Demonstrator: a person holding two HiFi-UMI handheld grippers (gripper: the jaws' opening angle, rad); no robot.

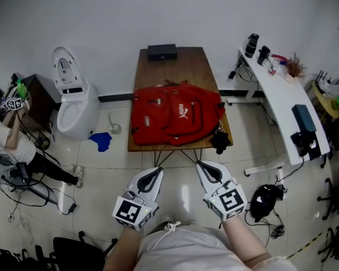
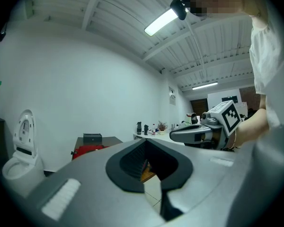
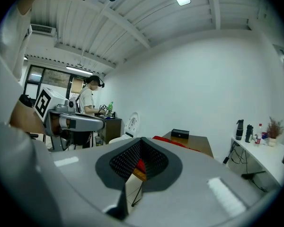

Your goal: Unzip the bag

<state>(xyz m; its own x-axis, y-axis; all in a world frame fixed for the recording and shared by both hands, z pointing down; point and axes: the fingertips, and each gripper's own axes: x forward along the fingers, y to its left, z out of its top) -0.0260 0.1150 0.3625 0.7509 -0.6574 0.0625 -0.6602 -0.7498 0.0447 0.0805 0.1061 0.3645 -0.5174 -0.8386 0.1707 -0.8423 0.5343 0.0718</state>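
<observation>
I'm holding the left gripper (image 1: 156, 172) and right gripper (image 1: 203, 166) clenched on nothing, well short of the red backpack (image 1: 175, 117) on the worktop (image 1: 175, 69); its zips are showing too small to judge.

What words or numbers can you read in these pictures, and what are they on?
"PUMA", probably: white print on the red backpack, small and sideways, so not certain.
Left claw and right claw: black-and-white square patterns on their cubes, no words.
Everything else: too small or blurred to read.
</observation>
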